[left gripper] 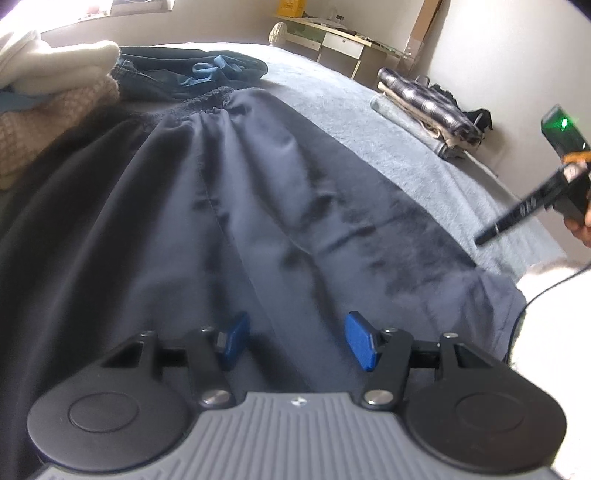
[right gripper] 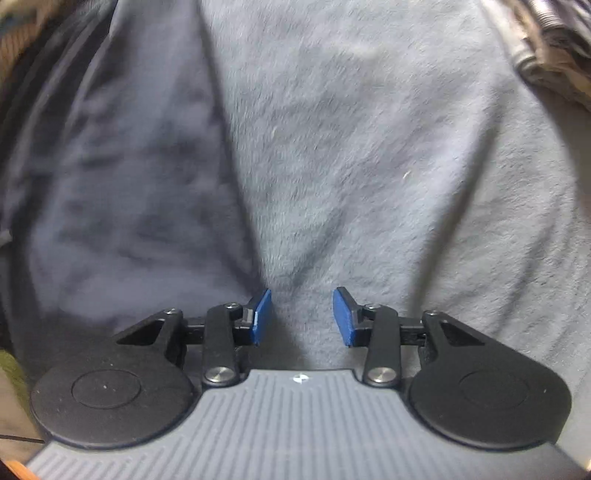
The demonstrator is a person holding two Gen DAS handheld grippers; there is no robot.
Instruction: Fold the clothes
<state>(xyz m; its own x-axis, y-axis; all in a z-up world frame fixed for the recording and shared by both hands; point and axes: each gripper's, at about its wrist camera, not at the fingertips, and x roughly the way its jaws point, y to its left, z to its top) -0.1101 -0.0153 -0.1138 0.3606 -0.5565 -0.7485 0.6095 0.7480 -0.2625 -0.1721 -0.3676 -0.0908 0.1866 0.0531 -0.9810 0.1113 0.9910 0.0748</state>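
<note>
The dark trousers (left gripper: pixel 229 206) lay spread flat on the bed (left gripper: pixel 388 122). The left gripper (left gripper: pixel 295 341) hovered over them, jaws apart; the right gripper (right gripper: pixel 302 317), jaws apart, hung beside their edge.

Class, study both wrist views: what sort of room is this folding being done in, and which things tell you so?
Most likely a bedroom. Dark trousers lie spread on a bed under a grey fleece blanket, folded clothes are stacked near its far edge, and a desk stands against the wall.
</note>
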